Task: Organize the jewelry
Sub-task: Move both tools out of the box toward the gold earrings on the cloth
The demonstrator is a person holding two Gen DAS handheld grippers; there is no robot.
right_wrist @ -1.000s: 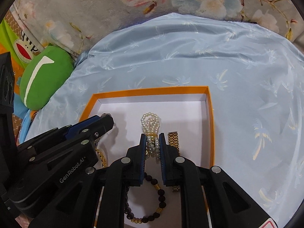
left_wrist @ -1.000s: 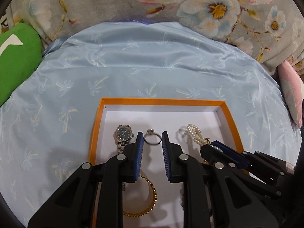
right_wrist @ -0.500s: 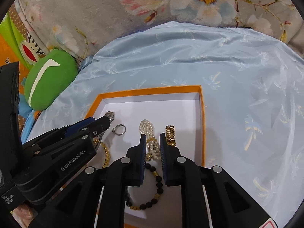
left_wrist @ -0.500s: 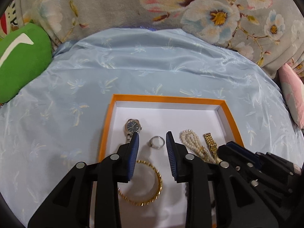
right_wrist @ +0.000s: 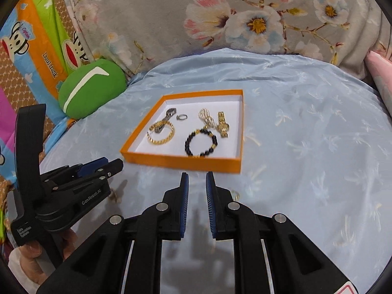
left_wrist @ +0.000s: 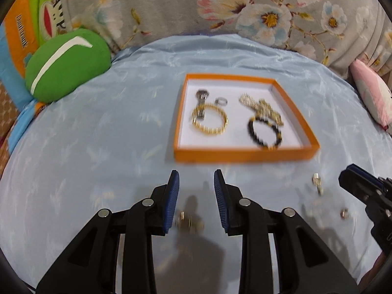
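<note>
An orange tray (left_wrist: 245, 156) (right_wrist: 181, 163) with a white floor lies on the blue cloth. It holds a silver watch (right_wrist: 169, 115), a silver ring (right_wrist: 181, 116), a gold bangle (left_wrist: 210, 120) (right_wrist: 161, 134), a pearl strand (right_wrist: 206, 117), a gold watch (right_wrist: 222, 123) and a black bead bracelet (left_wrist: 265, 132) (right_wrist: 201, 142). My left gripper (left_wrist: 196, 182) is open and empty, hovering in front of the tray above a small gold piece (left_wrist: 187, 221) on the cloth. My right gripper (right_wrist: 197, 183) is open and empty, also in front of the tray. Small pieces (left_wrist: 316, 181) lie on the cloth to the right.
A green cushion (left_wrist: 67, 65) (right_wrist: 91, 88) lies at the back left. Floral fabric (right_wrist: 245, 14) rises behind the cloth. A pink pillow (left_wrist: 371, 95) is at the right edge. Another small ring (left_wrist: 345, 213) lies on the cloth near my right gripper's body.
Both grippers have pulled back out of the tray toward me and now hover over the cloth in front of it. The right gripper has let go of the pearl strand.
</note>
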